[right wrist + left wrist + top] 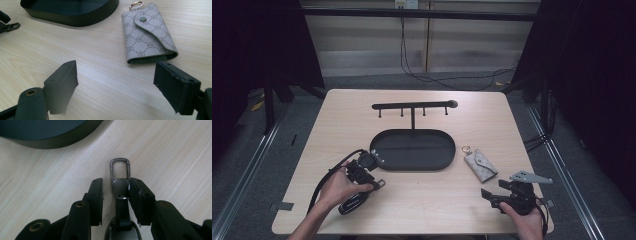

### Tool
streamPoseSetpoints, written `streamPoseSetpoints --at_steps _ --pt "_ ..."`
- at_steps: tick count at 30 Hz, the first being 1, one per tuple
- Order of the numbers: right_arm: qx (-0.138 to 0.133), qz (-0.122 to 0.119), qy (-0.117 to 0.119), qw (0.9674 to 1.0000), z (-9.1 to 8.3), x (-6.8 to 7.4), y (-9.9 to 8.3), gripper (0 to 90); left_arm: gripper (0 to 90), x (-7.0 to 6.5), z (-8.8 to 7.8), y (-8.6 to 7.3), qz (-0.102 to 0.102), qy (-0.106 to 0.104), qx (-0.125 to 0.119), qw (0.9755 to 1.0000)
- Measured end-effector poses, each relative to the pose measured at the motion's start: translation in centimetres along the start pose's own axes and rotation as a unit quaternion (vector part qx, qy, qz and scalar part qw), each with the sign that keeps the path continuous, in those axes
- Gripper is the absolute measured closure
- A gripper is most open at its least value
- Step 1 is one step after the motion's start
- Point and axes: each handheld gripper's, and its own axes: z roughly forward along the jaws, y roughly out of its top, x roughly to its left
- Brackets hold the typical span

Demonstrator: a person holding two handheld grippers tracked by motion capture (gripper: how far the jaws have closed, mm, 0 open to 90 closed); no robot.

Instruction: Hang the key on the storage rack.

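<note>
A black key fob (122, 230) with a grey carabiner clip (120, 167) lies on the wooden table, just in front of the black oval tray (412, 168). My left gripper (117, 181) straddles the fob's strap: its right-hand jaw touches the metal plate, while the left-hand jaw stands a gap away. From above, the left gripper (373, 183) sits at the tray's front left corner with the fob (352, 204) trailing back under the hand. My right gripper (116, 66) rests open near the front right edge, nothing between its jaws, short of a grey patterned key pouch (147, 35).
A black hook rack (413, 105) rises on a post behind the tray. The key pouch (481, 165) with its small ring lies right of the tray. The right gripper (489, 197) is close to the table's front edge. A cable loops from the left gripper.
</note>
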Motion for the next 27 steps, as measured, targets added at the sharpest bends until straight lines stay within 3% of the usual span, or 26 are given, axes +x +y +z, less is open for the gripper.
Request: streamPoseSetpoints --at_steps 3,5,9,18,19,27 --pt "0.0 -0.001 0.0 1.0 0.0 0.0 0.0 18.8 63.4 -0.2 0.0 0.1 0.005 0.002 -0.001 1.0" --pt "0.0 0.0 0.0 1.0 0.0 0.0 0.0 18.8 63.5 -0.4 0.4 0.2 0.011 0.005 0.016 0.9998" --pt "0.0 -0.001 0.001 1.0 0.0 0.0 0.0 18.8 64.7 -0.5 0.7 0.4 0.008 0.023 0.025 0.9994" --pt "0.002 0.0 0.0 1.0 0.0 0.0 0.0 18.8 65.3 -0.6 0.9 1.0 0.002 0.028 0.056 0.9981" --pt "0.002 0.0 0.0 1.0 0.0 0.0 0.0 18.8 66.1 -0.6 1.0 1.2 -0.01 0.028 0.062 0.9976" --pt "0.003 -0.004 0.002 1.0 0.1 0.1 0.0 18.8 70.2 -0.4 1.1 2.0 -0.01 0.03 0.091 0.9953"
